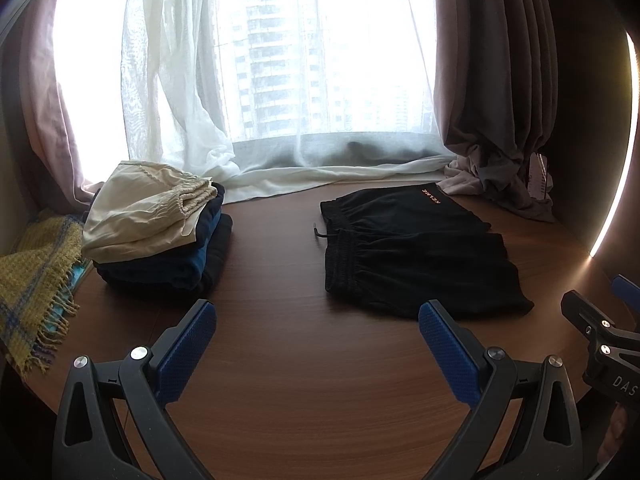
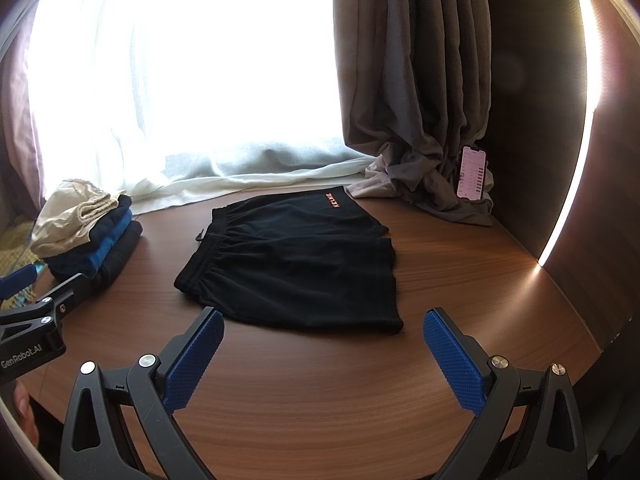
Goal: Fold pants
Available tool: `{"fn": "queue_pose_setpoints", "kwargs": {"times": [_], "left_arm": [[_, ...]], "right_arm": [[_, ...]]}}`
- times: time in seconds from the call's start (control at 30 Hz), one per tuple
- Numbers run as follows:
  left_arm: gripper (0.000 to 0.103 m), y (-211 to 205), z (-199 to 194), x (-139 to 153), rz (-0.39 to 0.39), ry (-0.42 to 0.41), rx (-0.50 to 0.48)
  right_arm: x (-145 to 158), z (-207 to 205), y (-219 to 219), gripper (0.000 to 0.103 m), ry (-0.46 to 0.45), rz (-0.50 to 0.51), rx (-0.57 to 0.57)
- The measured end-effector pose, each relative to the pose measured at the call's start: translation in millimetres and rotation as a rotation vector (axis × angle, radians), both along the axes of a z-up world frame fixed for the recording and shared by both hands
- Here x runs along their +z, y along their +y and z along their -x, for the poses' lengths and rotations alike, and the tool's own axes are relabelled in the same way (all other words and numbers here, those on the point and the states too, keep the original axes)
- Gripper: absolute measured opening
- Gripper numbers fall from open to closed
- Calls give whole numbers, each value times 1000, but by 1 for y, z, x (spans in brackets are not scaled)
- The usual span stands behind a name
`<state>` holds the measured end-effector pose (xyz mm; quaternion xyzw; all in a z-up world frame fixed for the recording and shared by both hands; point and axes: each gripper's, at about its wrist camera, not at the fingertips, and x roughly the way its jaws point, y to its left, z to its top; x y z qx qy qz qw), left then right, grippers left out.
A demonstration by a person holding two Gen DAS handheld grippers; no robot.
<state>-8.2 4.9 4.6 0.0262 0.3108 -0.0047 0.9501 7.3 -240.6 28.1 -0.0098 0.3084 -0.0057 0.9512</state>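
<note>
Black shorts (image 1: pixel 412 248) with an orange logo lie folded flat on the brown wooden table (image 1: pixel 304 368), waistband to the left; they also show in the right wrist view (image 2: pixel 296 264). My left gripper (image 1: pixel 318 320) is open and empty, hovering over the table just in front of the shorts' near edge. My right gripper (image 2: pixel 324 330) is open and empty, just short of the shorts' near hem. Each gripper shows at the edge of the other's view.
A stack of folded clothes (image 1: pixel 160 228), cream on top of blue and dark ones, sits at the left (image 2: pixel 88 232). A yellow fringed blanket (image 1: pixel 36 280) lies far left. Curtains (image 1: pixel 500 120) hang behind. A lit phone (image 2: pixel 472 174) leans at the back right.
</note>
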Motion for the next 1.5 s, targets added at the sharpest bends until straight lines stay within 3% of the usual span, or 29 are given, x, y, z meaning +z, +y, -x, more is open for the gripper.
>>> {"fn": "queue_pose_setpoints", "kwargs": {"times": [0.53, 0.8, 1.1, 1.5], "left_arm": [[103, 0, -18, -8, 8, 29, 13], [91, 0, -36, -15, 19, 32, 12], [78, -5, -72, -35, 21, 97, 4], [70, -12, -118, -72, 25, 204, -6]], "right_arm": [[-10, -12, -3, 101, 26, 2, -16], [-21, -29, -11, 101, 56, -5, -55], [-40, -58, -28, 101, 110, -29, -135], [-79, -99, -48, 89, 245, -80, -201]]}}
